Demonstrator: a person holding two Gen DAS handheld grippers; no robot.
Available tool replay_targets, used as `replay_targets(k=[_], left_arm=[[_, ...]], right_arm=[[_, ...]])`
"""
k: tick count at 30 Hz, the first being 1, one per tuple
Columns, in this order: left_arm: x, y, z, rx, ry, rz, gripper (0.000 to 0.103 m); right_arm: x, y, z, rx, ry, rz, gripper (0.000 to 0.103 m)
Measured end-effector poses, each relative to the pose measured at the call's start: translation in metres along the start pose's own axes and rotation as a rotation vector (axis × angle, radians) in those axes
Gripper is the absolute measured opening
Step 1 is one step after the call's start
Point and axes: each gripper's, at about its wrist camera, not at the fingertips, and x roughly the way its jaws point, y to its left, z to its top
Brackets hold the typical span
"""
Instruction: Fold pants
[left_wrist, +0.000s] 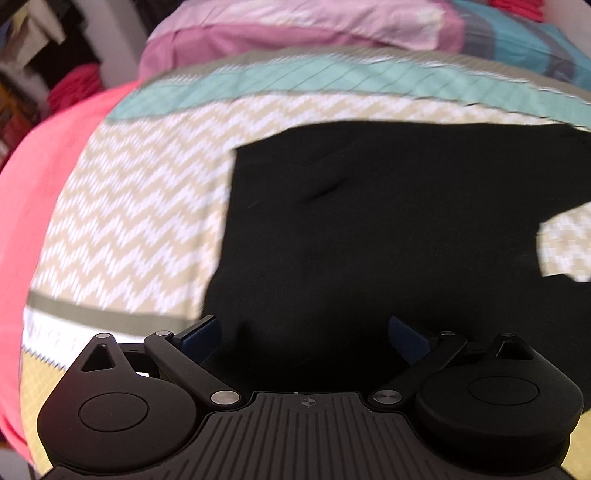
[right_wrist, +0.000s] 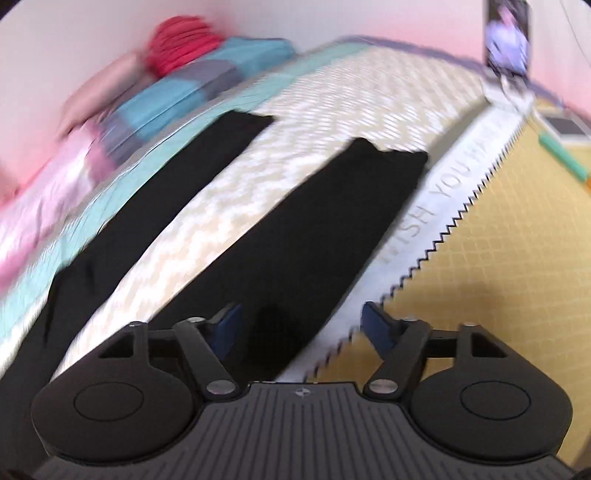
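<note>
Black pants (left_wrist: 388, 221) lie flat on a bed with a zigzag-patterned cover (left_wrist: 140, 206). The left wrist view shows their wide upper part. My left gripper (left_wrist: 304, 338) is open and empty just above the near edge of that part. The right wrist view shows the two legs spread apart: the near leg (right_wrist: 314, 229) and the far leg (right_wrist: 166, 206). My right gripper (right_wrist: 301, 321) is open and empty over the near leg's edge, its right finger (right_wrist: 376, 325) over the cover. Both views are motion-blurred.
Pink pillows (left_wrist: 295, 33) and a folded blue-grey blanket (right_wrist: 184, 88) lie along the far side of the bed. A red cloth (right_wrist: 181, 40) sits on the blanket. A coral sheet (left_wrist: 44, 192) hangs at the left. The cover has a yellow panel (right_wrist: 498, 258).
</note>
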Motion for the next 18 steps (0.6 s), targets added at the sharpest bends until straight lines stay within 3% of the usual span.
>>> replay_targets(k=[2,3,4,7,9,11,12,14,16,18], left_arm=[[-0.002,-0.019,0.003,0.031,-0.008,-0.044,0.103],[-0.001,-0.030,0.004,0.049,-0.004,-0.065,0.103],[0.001,-0.042,0.004,0.070,0.004,-0.082,0.103],[0.012,-0.072,-0.001,0.152,0.034,-0.125,0.103],[0.020,-0.082,-0.011,0.192,0.073,-0.121,0.103],[0.021,-0.078,-0.017,0.172,0.056,-0.131,0.103],[0.022,-0.074,-0.017,0.155,0.065,-0.146,0.103],[0.025,-0.067,-0.017,0.129,0.073,-0.165,0.103],[0.026,-0.067,-0.015,0.146,0.073,-0.162,0.103],[0.027,-0.069,-0.014,0.149,0.075,-0.154,0.103]], right_arm=[[0.013,-0.005,0.006,0.047,0.000,0.021,0.062],[0.019,-0.004,0.006,0.047,-0.009,0.026,0.045],[0.020,0.001,0.006,0.022,-0.015,0.017,0.008],[0.012,0.008,0.013,-0.055,-0.034,0.007,0.009],[-0.006,-0.015,0.015,0.023,-0.082,-0.031,0.009],[-0.008,-0.046,0.005,0.120,-0.043,-0.073,0.009],[-0.007,-0.057,-0.002,0.144,-0.020,-0.055,0.010],[-0.013,-0.059,-0.006,0.096,-0.042,-0.037,0.011],[-0.019,-0.058,-0.001,0.120,-0.062,-0.069,0.019],[-0.028,-0.051,0.004,0.129,-0.119,-0.176,0.029]])
